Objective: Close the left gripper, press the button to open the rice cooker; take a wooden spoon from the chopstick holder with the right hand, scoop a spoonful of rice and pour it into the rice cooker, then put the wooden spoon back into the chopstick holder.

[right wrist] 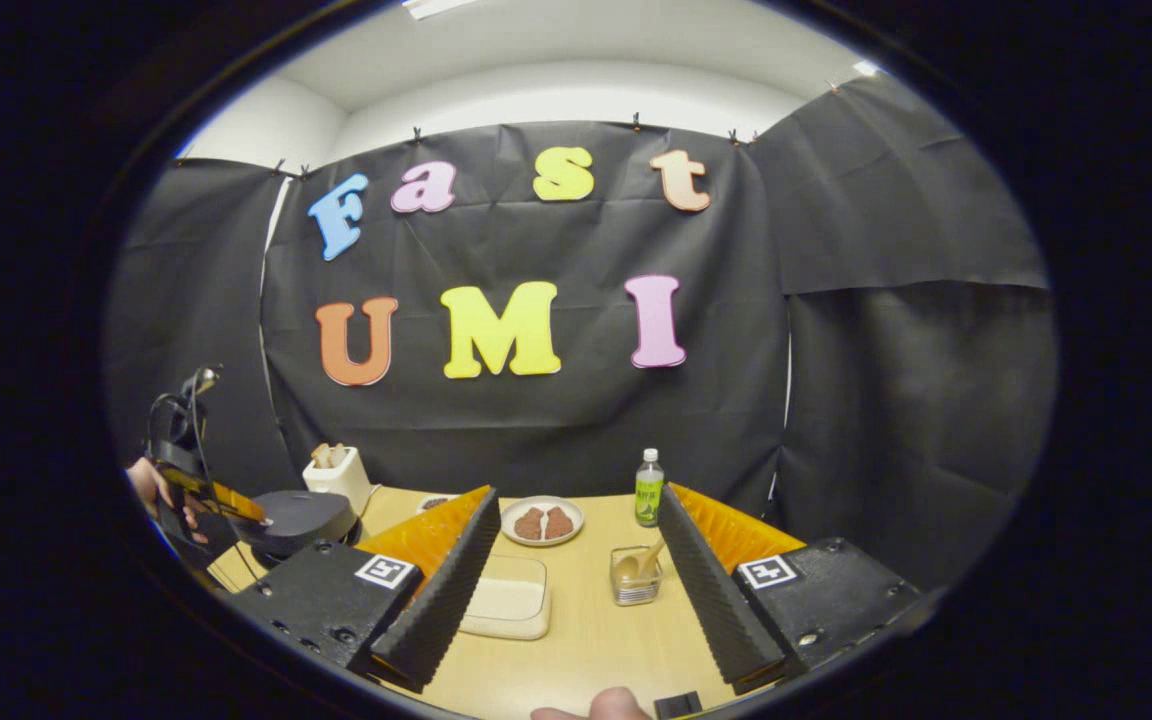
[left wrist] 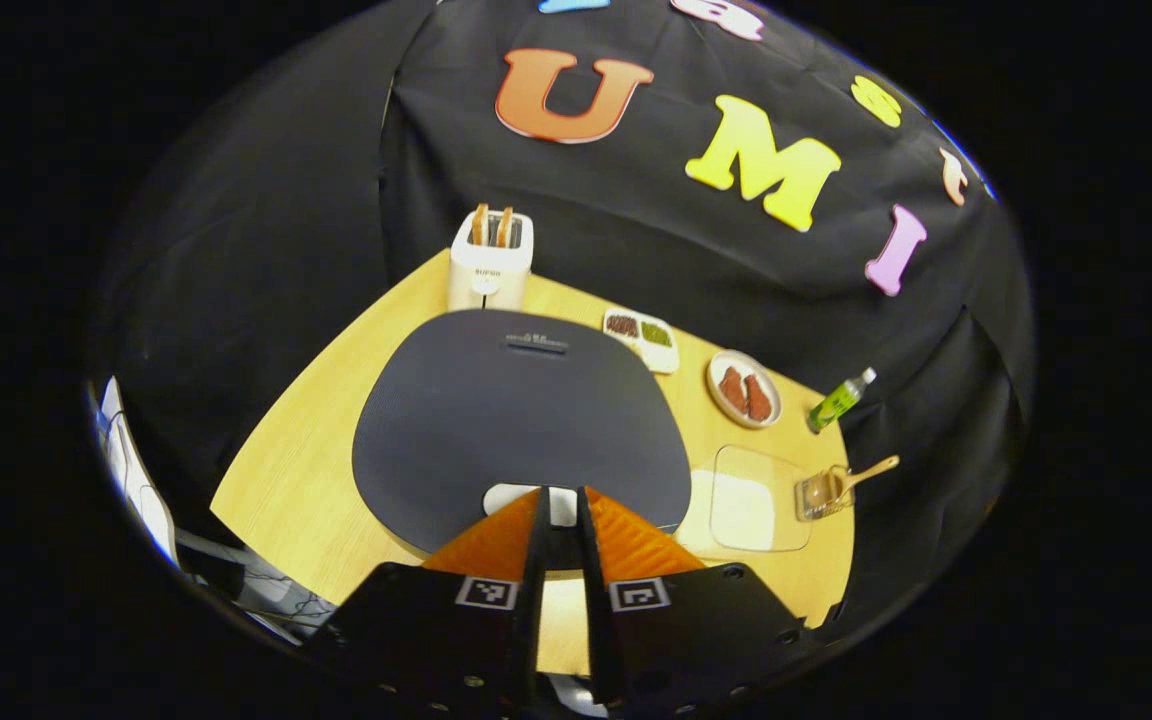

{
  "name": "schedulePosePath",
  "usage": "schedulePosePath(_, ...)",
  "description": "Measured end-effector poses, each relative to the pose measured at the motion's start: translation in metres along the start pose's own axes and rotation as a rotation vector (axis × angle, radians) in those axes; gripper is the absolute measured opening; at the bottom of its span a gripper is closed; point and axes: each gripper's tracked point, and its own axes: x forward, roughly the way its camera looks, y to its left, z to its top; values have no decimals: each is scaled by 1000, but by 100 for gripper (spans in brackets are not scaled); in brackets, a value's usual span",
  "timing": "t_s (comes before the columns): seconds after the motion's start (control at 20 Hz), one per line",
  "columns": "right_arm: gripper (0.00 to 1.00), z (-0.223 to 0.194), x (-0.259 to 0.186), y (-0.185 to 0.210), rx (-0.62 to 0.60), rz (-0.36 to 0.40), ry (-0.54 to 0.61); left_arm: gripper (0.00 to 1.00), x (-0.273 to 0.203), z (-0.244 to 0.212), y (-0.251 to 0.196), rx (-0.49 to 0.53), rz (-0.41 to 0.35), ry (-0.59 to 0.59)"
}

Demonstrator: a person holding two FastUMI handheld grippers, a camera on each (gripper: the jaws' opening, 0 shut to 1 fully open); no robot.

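The rice cooker (left wrist: pixel 521 410) has a dark lid that lies closed, seen from above in the left gripper view. My left gripper (left wrist: pixel 561 492) is shut with nothing held, its tips right over the white button (left wrist: pixel 508 497) at the lid's near edge; contact cannot be told. In the right gripper view a hand holds the left gripper (right wrist: pixel 206 492) at the rice cooker (right wrist: pixel 301 515). My right gripper (right wrist: pixel 576 500) stands open above the table. A wooden spoon (right wrist: pixel 644 562) stands in the clear chopstick holder (right wrist: pixel 634 580), ahead between the fingers. The rice box (right wrist: pixel 506 600) lies left of it.
A toaster (left wrist: pixel 489 260) with bread stands behind the cooker. A two-part dish (left wrist: pixel 641 338), a plate of meat (right wrist: pixel 542 520) and a green bottle (right wrist: pixel 648 488) line the back of the wooden table (left wrist: pixel 286 480). Black cloth walls close in behind.
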Motion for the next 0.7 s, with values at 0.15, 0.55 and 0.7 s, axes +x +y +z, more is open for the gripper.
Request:
schedulePosePath(0.15,100,3,-3,-2,4,3,-4,51,-14,28,-11,2,-25,-103)
schedulePosePath(0.55,100,5,-1,-12,8,10,2,95,-79,88,-45,143,32,-407)
schedulePosePath(0.7,100,2,4,-19,4,13,10,95,-103,87,-53,216,72,-495)
